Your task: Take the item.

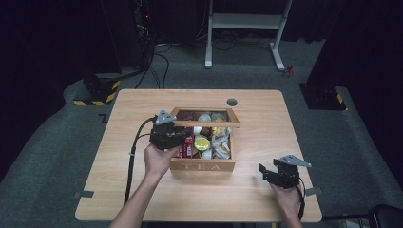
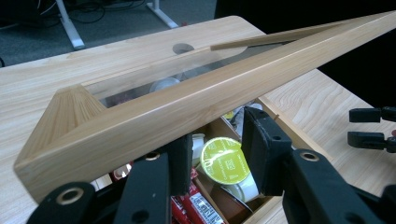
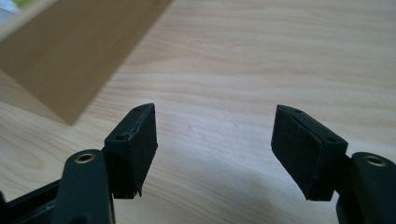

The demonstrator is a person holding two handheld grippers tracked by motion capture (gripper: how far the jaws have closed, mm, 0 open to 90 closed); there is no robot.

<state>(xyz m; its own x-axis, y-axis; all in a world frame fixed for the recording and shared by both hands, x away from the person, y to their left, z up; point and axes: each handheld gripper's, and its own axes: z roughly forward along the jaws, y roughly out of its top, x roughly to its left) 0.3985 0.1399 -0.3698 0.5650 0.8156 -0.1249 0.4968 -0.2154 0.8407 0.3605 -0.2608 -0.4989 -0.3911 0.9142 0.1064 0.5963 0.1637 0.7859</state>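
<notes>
Light wooden table (image 1: 142, 190), rectangular, carrying one light wooden tea box (image 1: 203, 166) lettered TEA on its front wall, standing at the middle of the worktop, nearer the far edge than the near one. Hinged wooden-framed lid with a clear pane (image 2: 187, 100), half raised and tilted above the box, its front rail crossing the left gripper view on a slant. Contents, seen under the lid: a round yellow-green foil-topped capsule (image 2: 224, 161), red sachets (image 2: 196, 205) at the left compartment, pale wrapped packets (image 1: 221, 142) at the right compartment. Left gripper (image 2: 217, 158), black, held in the person's left hand (image 1: 159, 159) at the front left corner of the box; its jaws stand apart beneath the front rail of the lid, with the capsule seen between them; the pads are not pressing on the rail, and whether they touch its underside cannot be told. Right gripper (image 3: 215, 154), black, held near the front right corner of the worktop, well apart from the box; jaws apart over bare wood, nothing between them
</notes>
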